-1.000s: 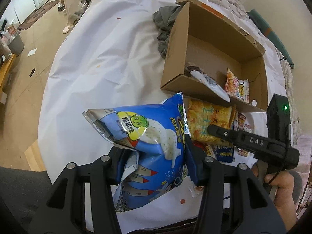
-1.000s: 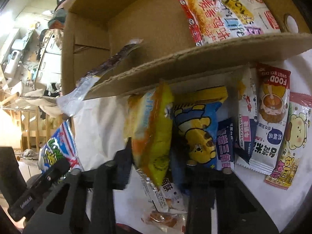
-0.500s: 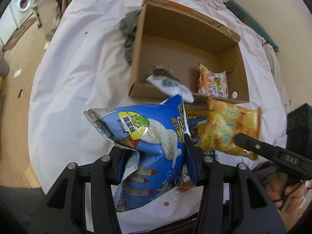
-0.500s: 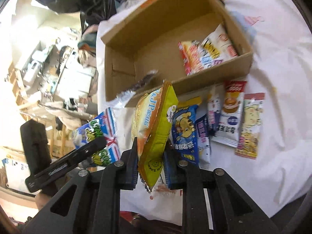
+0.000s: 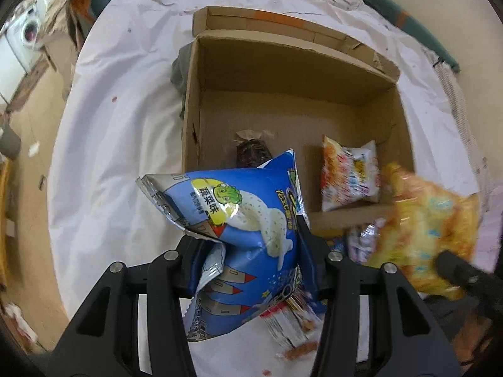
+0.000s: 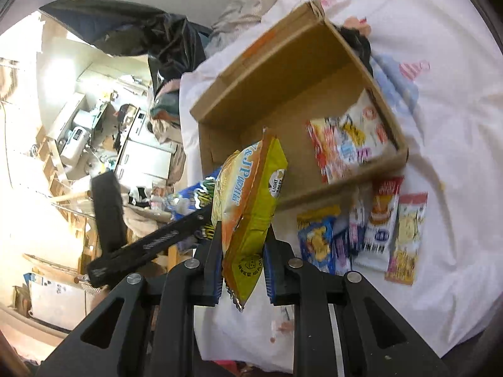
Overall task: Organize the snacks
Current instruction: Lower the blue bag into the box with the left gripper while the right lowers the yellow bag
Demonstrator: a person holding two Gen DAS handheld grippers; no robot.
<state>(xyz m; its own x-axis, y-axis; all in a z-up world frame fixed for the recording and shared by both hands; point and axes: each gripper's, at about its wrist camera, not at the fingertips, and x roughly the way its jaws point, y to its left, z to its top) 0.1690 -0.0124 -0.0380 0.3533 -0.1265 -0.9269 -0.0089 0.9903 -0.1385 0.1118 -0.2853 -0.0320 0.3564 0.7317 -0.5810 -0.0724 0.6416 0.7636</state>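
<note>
Left gripper [image 5: 248, 251] clamps the blue snack bag [image 5: 248, 220] at 6 o'clock of the cardboard box [image 5: 374, 62]. Only the right view shows the right gripper [image 6: 240, 270] pinching the yellow bag [image 6: 251, 201].

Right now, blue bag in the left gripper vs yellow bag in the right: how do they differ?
The blue bag is wide and puffy; the yellow bag looks narrower and flatter. The left gripper holds the blue bag across its middle with jaws fairly wide; the right gripper pinches the yellow bag near its bottom edge, jaws narrow. Both are sealed, lifted off the white sheet and near the cardboard box.
</note>
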